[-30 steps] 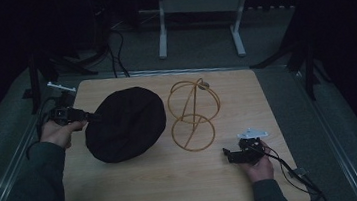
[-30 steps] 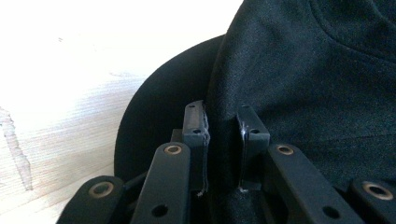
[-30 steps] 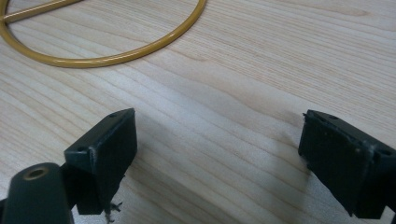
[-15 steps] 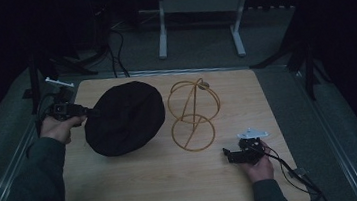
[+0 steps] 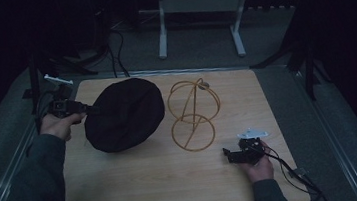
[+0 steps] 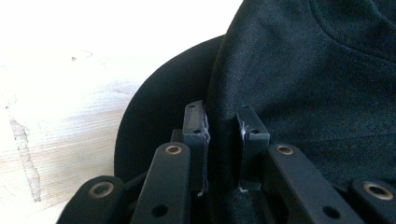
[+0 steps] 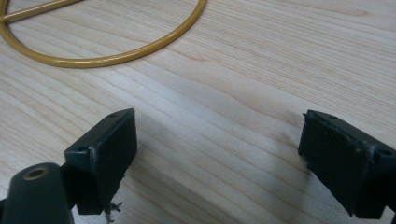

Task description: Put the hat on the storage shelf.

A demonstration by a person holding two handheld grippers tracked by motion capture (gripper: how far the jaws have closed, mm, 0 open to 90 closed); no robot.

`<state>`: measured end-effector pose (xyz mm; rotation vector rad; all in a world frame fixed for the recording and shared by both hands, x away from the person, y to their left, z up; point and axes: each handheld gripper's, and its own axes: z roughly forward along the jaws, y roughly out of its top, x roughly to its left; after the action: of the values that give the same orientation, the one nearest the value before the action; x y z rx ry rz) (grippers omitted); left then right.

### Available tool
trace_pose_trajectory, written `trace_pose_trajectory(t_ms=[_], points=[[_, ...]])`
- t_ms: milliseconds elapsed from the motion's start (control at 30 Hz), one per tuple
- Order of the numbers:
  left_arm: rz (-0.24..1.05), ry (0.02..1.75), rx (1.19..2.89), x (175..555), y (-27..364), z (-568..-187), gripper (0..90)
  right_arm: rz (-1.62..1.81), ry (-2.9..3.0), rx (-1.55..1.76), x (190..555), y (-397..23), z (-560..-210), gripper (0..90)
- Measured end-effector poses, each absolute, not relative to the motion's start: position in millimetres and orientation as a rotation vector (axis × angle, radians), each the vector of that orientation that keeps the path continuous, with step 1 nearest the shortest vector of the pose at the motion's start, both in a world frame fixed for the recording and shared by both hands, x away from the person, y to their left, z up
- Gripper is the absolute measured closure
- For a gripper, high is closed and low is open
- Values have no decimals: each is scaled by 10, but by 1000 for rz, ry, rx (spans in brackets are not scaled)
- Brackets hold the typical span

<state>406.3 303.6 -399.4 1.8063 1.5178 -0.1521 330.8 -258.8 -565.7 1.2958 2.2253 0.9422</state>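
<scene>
A black hat point(image 5: 125, 115) hangs tilted over the left half of the wooden table point(image 5: 140, 185), lifted by its edge. My left gripper point(image 5: 87, 109) is shut on the hat's brim at its left side. In the left gripper view the hat's fabric point(image 6: 303, 84) is pinched between the two pads point(image 6: 195, 135). To the hat's right stands a gold wire hat stand point(image 5: 193, 114), with a ring base and a rounded top. Near the table's front right, my right gripper point(image 5: 228, 155) rests open; its jaws stand wide over bare wood, and the stand's ring base point(image 7: 116, 56) lies beyond them.
A metal frame with white legs point(image 5: 198, 23) stands on the floor behind the table. Cables point(image 5: 295, 173) trail from the right gripper over the table's front right corner. Dark floor surrounds the table.
The hat has shifted slightly toward the back and left with my left gripper. The right gripper has stayed where it was.
</scene>
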Motion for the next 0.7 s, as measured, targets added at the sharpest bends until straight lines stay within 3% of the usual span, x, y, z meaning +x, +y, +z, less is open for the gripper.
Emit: trace_pose_trajectory(t_ms=[700], points=[[-164,1522,1792,4152,2968,-3956,773,942,2225,1297,3308,-2588,-5657,115]])
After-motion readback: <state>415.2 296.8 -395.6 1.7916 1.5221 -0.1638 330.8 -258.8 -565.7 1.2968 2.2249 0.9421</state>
